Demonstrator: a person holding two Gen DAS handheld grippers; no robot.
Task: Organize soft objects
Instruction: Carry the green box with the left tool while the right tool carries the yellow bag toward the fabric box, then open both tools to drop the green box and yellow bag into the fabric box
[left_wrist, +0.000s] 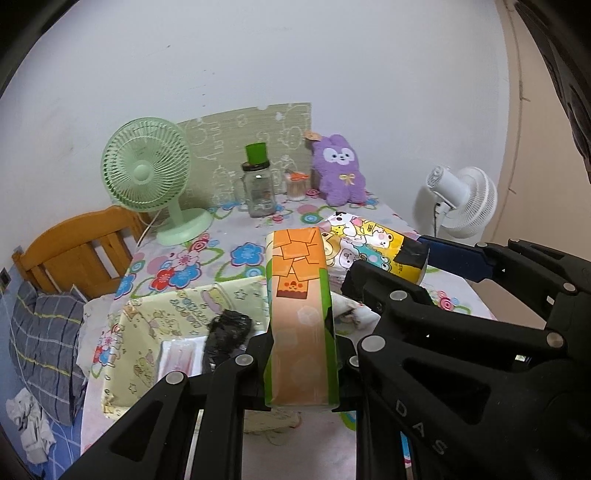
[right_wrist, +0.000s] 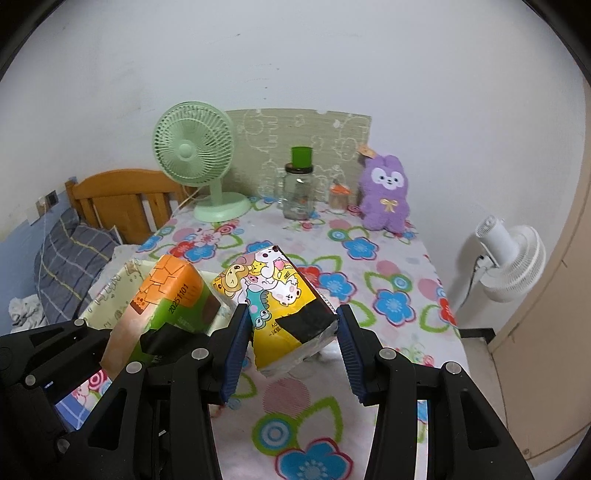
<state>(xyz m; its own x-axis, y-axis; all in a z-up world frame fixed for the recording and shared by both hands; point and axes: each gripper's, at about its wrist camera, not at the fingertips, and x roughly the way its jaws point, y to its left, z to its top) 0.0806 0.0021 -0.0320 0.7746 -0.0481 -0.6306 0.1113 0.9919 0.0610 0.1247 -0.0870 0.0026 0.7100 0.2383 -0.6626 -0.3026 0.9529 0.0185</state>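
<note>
The left hand-held gripper (left_wrist: 301, 354) is clamped on the orange-and-green tissue pack (left_wrist: 301, 317), holding it on end above the near-left part of the worktop (right_wrist: 399, 295). Just right of that pack, the right hand-held gripper (right_wrist: 293, 345) has its blue pads (right_wrist: 236, 350) on either side of the yellow cartoon tissue pack (right_wrist: 284, 306); the left pad touches the pack, the right pad stands slightly off it, so the fingers are apart rather than closed tight. The two packs sit close together, almost touching.

Left of the orange pack, a pale yellow printed box (left_wrist: 155, 325) lies open at the worktop's left edge, with a black bundle (left_wrist: 225, 336) and a pink-and-white packet (left_wrist: 181, 360) inside. Beyond the yellow pack, the flowered cloth runs bare to the back row: green fan (right_wrist: 195, 155), glass jar (right_wrist: 299, 192), small jar (right_wrist: 339, 195) and purple plush (right_wrist: 386, 192) against the wall. Right of the yellow pack the worktop's right edge drops off toward a white fan (right_wrist: 513, 258).
</note>
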